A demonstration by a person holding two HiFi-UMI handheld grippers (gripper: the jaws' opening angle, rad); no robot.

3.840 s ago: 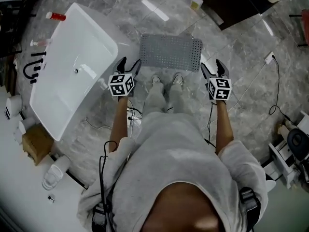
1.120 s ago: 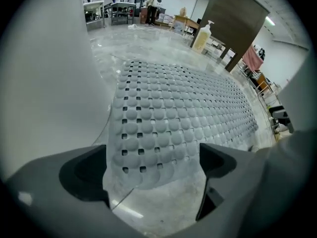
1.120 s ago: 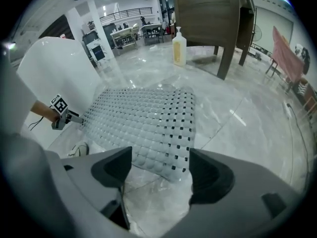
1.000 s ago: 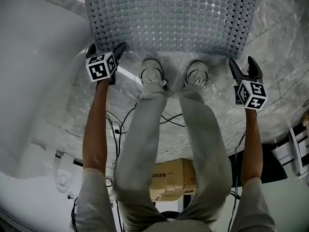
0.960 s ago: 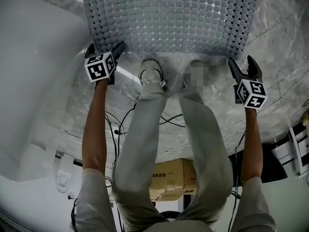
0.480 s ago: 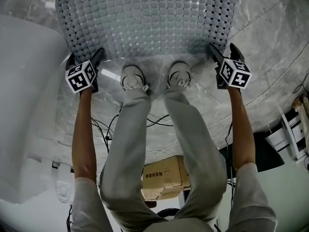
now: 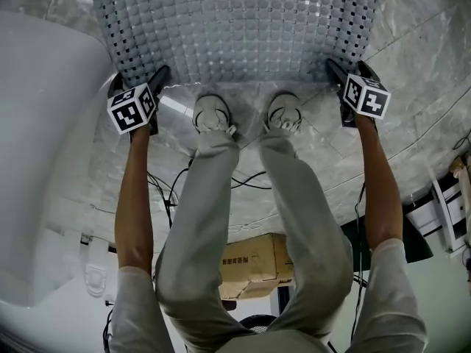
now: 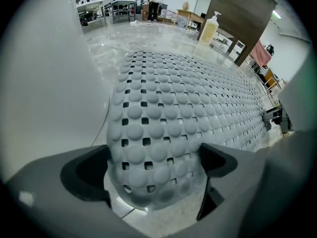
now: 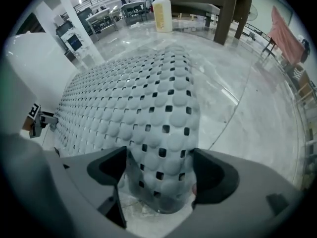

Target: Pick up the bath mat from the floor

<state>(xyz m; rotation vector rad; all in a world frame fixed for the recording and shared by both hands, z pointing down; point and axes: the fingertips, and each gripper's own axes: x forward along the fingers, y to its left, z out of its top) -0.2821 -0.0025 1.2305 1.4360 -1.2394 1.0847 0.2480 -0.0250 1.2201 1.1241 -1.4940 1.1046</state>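
The grey bath mat (image 7: 235, 20), bubbled and full of square holes, lies flat on the marble floor ahead of the person's shoes (image 7: 210, 115). My left gripper (image 7: 140, 78) points down at its near left corner. In the left gripper view, that corner of the mat (image 8: 148, 148) lies between the open jaws of the left gripper (image 8: 153, 168). My right gripper (image 7: 344, 70) stands over the near right corner. Its jaws have just been opening. In the right gripper view, the mat's corner (image 9: 161, 152) lies between the wide jaws of the right gripper (image 9: 157, 176), ungripped.
A white bathtub (image 7: 37, 123) runs close along the mat's left side, right beside the left gripper. Cables (image 7: 169, 190) and a cardboard box (image 7: 254, 267) lie behind the feet. A soap bottle (image 9: 162, 14) and a dark cabinet (image 8: 237, 19) stand beyond the mat.
The right gripper has come down and inward from beside the mat onto its near right corner. The left gripper has stayed at the near left corner.
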